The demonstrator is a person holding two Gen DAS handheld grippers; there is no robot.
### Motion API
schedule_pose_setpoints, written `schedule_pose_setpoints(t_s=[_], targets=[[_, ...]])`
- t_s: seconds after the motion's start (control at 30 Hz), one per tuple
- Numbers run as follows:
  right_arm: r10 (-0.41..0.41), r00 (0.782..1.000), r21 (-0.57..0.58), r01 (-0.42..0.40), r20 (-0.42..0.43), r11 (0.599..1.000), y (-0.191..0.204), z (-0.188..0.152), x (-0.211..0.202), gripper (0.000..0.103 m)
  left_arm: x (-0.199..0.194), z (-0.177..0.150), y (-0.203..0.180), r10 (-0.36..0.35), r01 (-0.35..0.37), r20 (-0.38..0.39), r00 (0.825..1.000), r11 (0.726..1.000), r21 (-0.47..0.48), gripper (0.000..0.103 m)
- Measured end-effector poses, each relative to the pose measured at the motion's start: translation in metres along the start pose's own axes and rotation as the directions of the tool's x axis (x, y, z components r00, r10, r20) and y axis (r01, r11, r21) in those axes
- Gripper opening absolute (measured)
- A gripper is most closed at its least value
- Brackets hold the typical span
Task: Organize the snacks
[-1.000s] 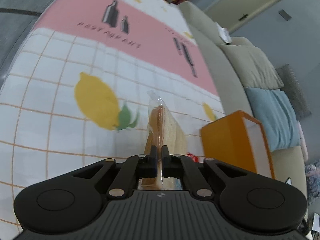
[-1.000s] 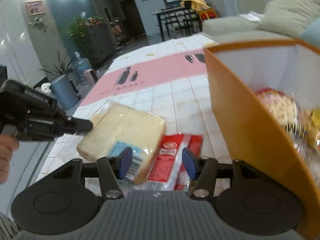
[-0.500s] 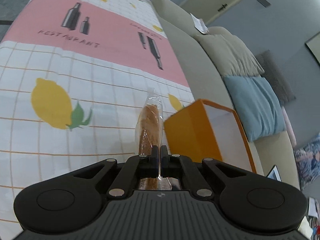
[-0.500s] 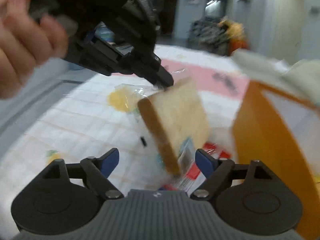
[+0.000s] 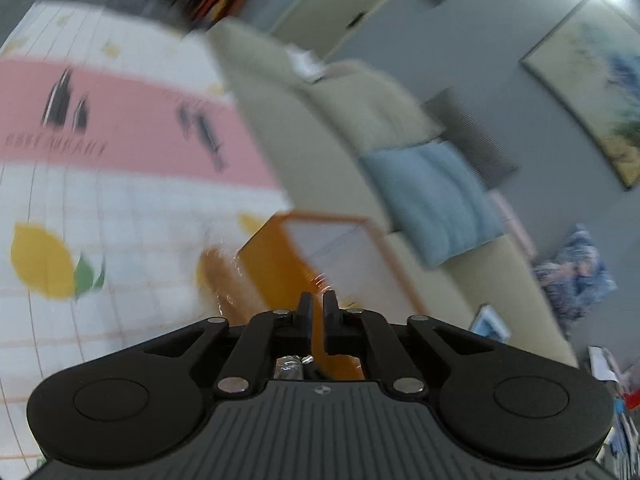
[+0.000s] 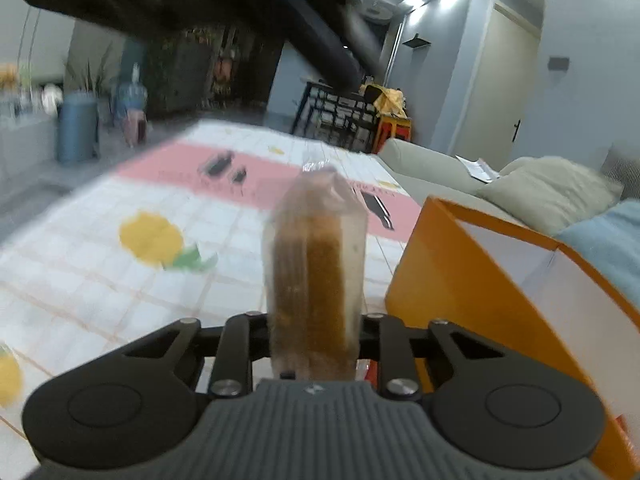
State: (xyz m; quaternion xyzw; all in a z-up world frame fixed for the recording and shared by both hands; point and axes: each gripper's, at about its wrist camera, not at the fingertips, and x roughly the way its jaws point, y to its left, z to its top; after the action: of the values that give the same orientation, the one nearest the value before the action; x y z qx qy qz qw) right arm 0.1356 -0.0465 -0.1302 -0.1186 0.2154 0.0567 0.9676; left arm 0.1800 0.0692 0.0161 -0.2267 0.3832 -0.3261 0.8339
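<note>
Right wrist: right gripper (image 6: 314,340) just clamped wrapped bread (image 6: 316,272), hiding its fingertips.

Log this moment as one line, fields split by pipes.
phase: bread handover | right gripper: jaws just closing on bagged bread, edge-on | left gripper: just opening slightly, nothing visibly gripped | orange box: beside bread

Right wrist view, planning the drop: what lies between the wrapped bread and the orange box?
Tablecloth and a red packet's edge, per the right wrist view.
</note>
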Motion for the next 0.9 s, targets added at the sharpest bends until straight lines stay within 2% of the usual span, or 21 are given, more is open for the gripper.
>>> schedule_pose_setpoints(t_s=[0.07,0.1,0.17,0.23,0.3,0.33,0.37,0.43,0.5,0.53,0.63,0.7,0.8,0.9], targets=[[0.043,0.999,0.075,-0.042,-0.001,0.996,-0.015,0.009,-0.010,0.023,-0.016,0.004,-0.012,0.079,-0.081,0.037,0.996,0.996,0.030,0.034],[0.066,0.998,0.118,-0.066,-0.003,0.991,-0.023,0.015,-0.015,0.023,-0.022,0.004,-0.016,0.132,-0.134,0.055,0.990,0.990,0.045,0.039],[0.100,0.995,0.162,-0.099,0.006,0.982,-0.039,0.025,-0.027,0.023,-0.029,-0.001,-0.023,0.248,-0.255,0.085,0.965,0.964,0.080,0.056],[0.138,0.990,0.211,-0.138,0.015,0.968,-0.057,0.036,-0.041,0.023,-0.025,-0.012,-0.023,0.350,-0.361,0.109,0.931,0.925,0.117,0.067],[0.184,0.983,0.265,-0.183,0.021,0.947,-0.078,0.046,-0.053,0.023,-0.010,-0.023,-0.016,0.400,-0.409,0.085,0.912,0.902,0.139,0.069],[0.199,0.980,0.288,-0.197,0.023,0.937,-0.086,0.051,-0.056,0.023,0.000,-0.029,-0.012,0.414,-0.418,0.057,0.909,0.899,0.133,0.069],[0.217,0.976,0.320,-0.214,0.026,0.923,-0.097,0.056,-0.061,0.023,0.010,-0.034,-0.009,0.399,-0.399,0.028,0.917,0.909,0.119,0.069],[0.260,0.965,0.388,-0.252,0.033,0.887,-0.117,0.060,-0.066,0.023,0.033,-0.047,-0.003,0.281,-0.274,-0.056,0.958,0.957,0.098,0.072],[0.277,0.960,0.443,-0.266,0.040,0.856,-0.135,0.062,-0.067,0.023,0.054,-0.056,-0.004,0.234,-0.225,-0.095,0.968,0.970,0.089,0.077],[0.270,0.962,0.455,-0.259,0.042,0.852,-0.143,0.061,-0.070,0.023,0.065,-0.060,-0.005,0.250,-0.240,-0.105,0.962,0.965,0.104,0.080],[0.244,0.969,0.466,-0.238,0.047,0.852,-0.165,0.057,-0.079,0.023,0.110,-0.071,-0.013,0.382,-0.347,-0.168,0.909,0.915,0.205,0.079],[0.252,0.967,0.497,-0.239,0.041,0.835,-0.183,0.053,-0.079,0.023,0.130,-0.078,-0.012,0.420,-0.365,-0.212,0.882,0.895,0.256,0.077],[0.274,0.961,0.554,-0.252,0.046,0.793,-0.195,0.047,-0.077,0.023,0.151,-0.083,-0.002,0.450,-0.385,-0.259,0.854,0.883,0.268,0.077],[0.286,0.957,0.544,-0.268,0.054,0.795,-0.195,0.046,-0.079,0.023,0.162,-0.088,0.006,0.486,-0.431,-0.282,0.827,0.871,0.237,0.078]])
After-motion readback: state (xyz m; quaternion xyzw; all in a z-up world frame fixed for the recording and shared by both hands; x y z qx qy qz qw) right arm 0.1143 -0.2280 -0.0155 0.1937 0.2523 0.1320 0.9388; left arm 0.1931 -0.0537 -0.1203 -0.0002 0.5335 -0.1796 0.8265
